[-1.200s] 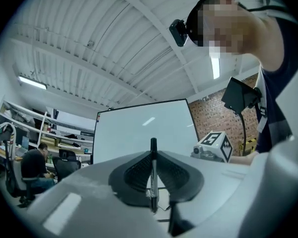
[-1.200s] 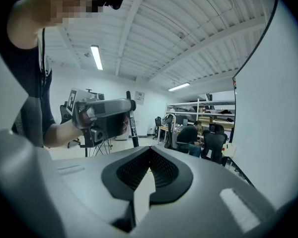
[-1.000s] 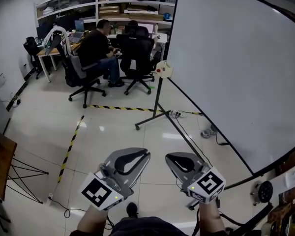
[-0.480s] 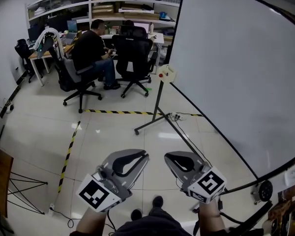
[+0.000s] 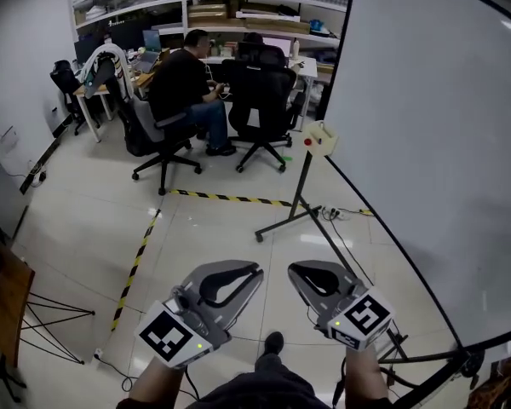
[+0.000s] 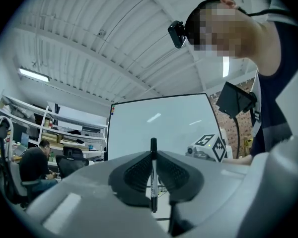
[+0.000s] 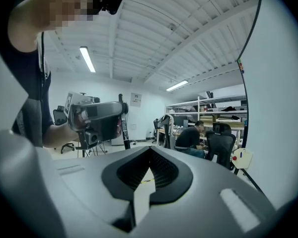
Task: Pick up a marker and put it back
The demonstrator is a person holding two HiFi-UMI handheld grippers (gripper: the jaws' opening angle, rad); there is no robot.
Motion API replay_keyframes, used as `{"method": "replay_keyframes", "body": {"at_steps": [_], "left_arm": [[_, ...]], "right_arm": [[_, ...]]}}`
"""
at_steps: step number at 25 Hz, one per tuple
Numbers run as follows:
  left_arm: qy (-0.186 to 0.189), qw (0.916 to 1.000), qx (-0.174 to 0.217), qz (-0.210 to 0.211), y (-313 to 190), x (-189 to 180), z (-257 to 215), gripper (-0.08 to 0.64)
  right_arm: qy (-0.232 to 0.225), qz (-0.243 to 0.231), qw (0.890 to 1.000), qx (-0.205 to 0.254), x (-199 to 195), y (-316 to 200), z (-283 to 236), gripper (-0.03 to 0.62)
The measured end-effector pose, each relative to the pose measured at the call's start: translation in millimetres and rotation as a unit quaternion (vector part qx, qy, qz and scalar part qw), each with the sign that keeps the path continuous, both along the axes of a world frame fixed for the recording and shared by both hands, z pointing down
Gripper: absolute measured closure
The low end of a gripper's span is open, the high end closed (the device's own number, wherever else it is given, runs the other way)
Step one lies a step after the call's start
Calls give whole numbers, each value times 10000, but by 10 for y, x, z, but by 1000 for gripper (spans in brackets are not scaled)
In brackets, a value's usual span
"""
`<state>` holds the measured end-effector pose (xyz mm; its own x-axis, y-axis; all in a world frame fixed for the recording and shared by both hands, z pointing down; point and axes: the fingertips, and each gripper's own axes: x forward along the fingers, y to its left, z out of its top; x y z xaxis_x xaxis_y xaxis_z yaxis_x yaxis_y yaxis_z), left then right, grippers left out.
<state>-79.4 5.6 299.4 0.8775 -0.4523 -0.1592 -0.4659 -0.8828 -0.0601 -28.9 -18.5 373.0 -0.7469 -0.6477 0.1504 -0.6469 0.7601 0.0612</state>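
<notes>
Left gripper (image 6: 153, 155), seen along its own jaws: the two dark ribbed pads are closed on a black marker (image 6: 153, 180), which stands upright between them, its upper end rising above the jaw tips. Behind it stands a whiteboard (image 6: 159, 125). At right, the right gripper (image 6: 201, 150) shows its square-marked cube beside the torso of the person holding it. At far left, a seated person (image 6: 34, 165) faces shelves (image 6: 64, 128) under a ceiling light (image 6: 34, 75).
</notes>
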Motion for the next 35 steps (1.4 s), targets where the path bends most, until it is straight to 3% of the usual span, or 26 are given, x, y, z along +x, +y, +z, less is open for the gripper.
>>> {"method": "replay_keyframes", "body": {"at_steps": [9,13,17,27,35], "left_arm": [[-292,9995,-62,47,-908,834,10,528],[-337,9994,-93,-84,-1209,1022,-5,528],[-302,9992,-217,-131,-1459,1101,21,528],[25,9997,-252,42,-2195,1224,98,528],[198,9984,-328,417,-3143,1077,171,528]], "right_arm": [[-221,19,9996,-149,761,-967,63,592],[-310,-34,9994,-112,971,-1333,22,592],[-289,-161,9994,-81,1049,-1506,30,592],[-55,67,9998,-203,1264,-2134,148,592],[199,581,9975,-338,1229,-3031,167,592]]}}
